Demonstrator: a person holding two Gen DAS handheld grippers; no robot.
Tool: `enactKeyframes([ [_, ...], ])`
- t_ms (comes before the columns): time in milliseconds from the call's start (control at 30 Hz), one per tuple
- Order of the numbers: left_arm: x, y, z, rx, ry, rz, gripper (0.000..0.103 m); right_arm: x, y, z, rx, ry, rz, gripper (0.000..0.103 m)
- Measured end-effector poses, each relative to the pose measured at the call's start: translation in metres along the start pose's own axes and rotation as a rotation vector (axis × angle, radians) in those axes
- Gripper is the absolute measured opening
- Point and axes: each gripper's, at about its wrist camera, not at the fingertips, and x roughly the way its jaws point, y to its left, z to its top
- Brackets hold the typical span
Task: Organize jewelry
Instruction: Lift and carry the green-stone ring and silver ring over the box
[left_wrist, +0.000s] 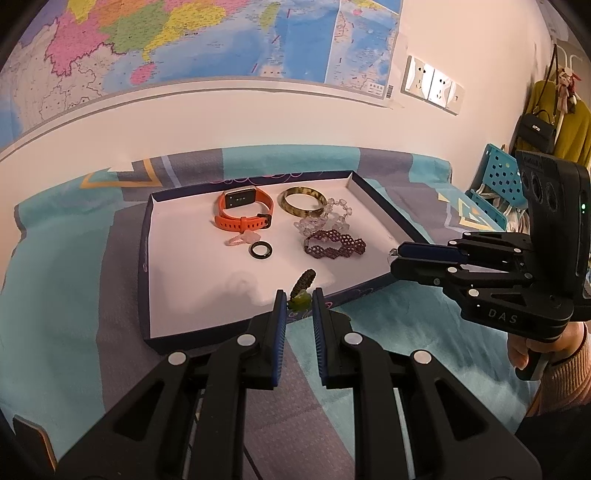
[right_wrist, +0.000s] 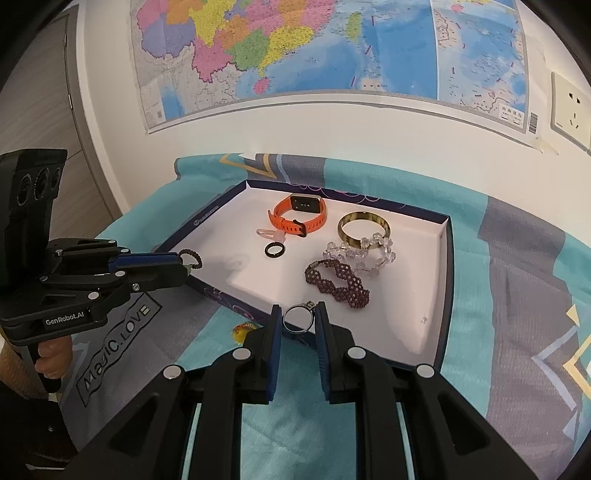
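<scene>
- Both claws were nearly closed: our left gripper (left_wrist: 299, 301) pinched a braided cord with a green bead (left_wrist: 301, 291), our right gripper (right_wrist: 298, 317) a silver ring (right_wrist: 297, 319) — each above the tray's (right_wrist: 445, 266) near edge.
- Either small piece could slip from so thin a pinch and land on the bedspread (right_wrist: 517, 295) — not inside.

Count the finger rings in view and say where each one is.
2. A black ring lies flat in the tray, just in front of the orange watch. A silver ring is clamped in the right gripper at the tray's near edge.

Soft indoor light, mild glare, strong fisheye bending, dark corners.
</scene>
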Motion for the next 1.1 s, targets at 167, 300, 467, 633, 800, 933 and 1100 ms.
enactKeyframes([
  [167, 0.003, 0.002, 0.004, 0.001, 0.004, 0.003, 0.015, 0.004, 0.000, 0.005, -0.008, 0.003, -0.004, 0.016],
  [300, 0.007, 0.002, 0.006, 0.004, 0.009, 0.007, 0.015, 0.008, -0.001, 0.008, -0.010, 0.006, -0.007, 0.016],
  [467, 0.010, 0.002, 0.008, 0.005, 0.013, 0.009, 0.015, 0.013, -0.002, 0.012, -0.013, 0.009, -0.012, 0.016],
  [633, 0.013, 0.000, 0.011, 0.009, 0.015, 0.014, 0.015, 0.016, -0.003, 0.013, -0.010, 0.013, -0.013, 0.016],
  [800, 0.017, 0.001, 0.013, 0.008, 0.018, 0.025, 0.015, 0.019, -0.004, 0.014, -0.008, 0.019, -0.011, 0.016],
  [933, 0.021, 0.004, 0.014, 0.004, 0.024, 0.031, 0.015, 0.020, -0.005, 0.016, -0.006, 0.018, -0.012, 0.016],
  [1100, 0.024, 0.005, 0.015, 0.001, 0.028, 0.037, 0.015, 0.021, -0.006, 0.018, -0.003, 0.020, -0.009, 0.016],
])
